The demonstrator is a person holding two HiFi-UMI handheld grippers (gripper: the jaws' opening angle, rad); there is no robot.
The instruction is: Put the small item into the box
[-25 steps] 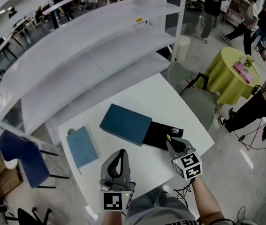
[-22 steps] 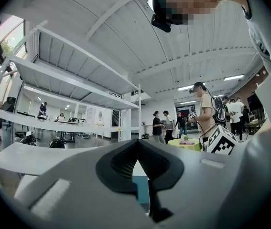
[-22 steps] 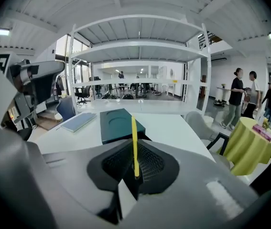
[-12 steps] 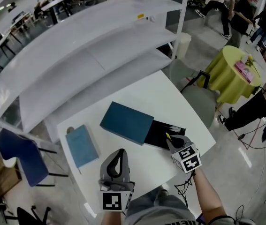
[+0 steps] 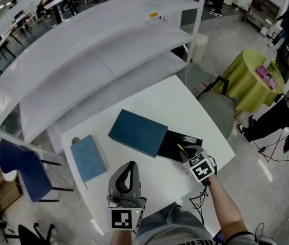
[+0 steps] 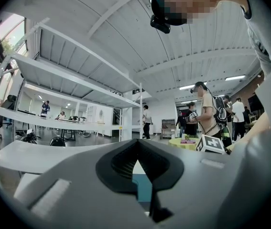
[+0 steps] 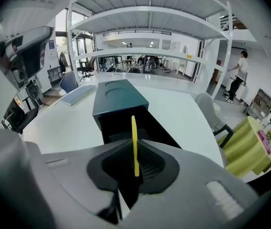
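Overhead, a white shelving rack (image 5: 108, 40) spans the far side of the white bench (image 5: 185, 106), its frame bearing a small yellow label too small to read. On the bench lies the teal box (image 5: 136, 133), whose black inner tray (image 5: 177, 143) is slid out toward the person; a pale blue notebook (image 5: 88, 158) rests well apart to the left, with no cover print legible. Over the last second the right claw (image 5: 186, 153) has advanced from the bench edge to the tray's near rim. It is clenched on the small item, a thin yellow strip (image 7: 134, 144), now poised upright just above the open tray, so release appears imminent. The left claw (image 5: 129, 175) idles near the front edge, jaws together and empty. The only markings are the square coded patterns on the cubes.
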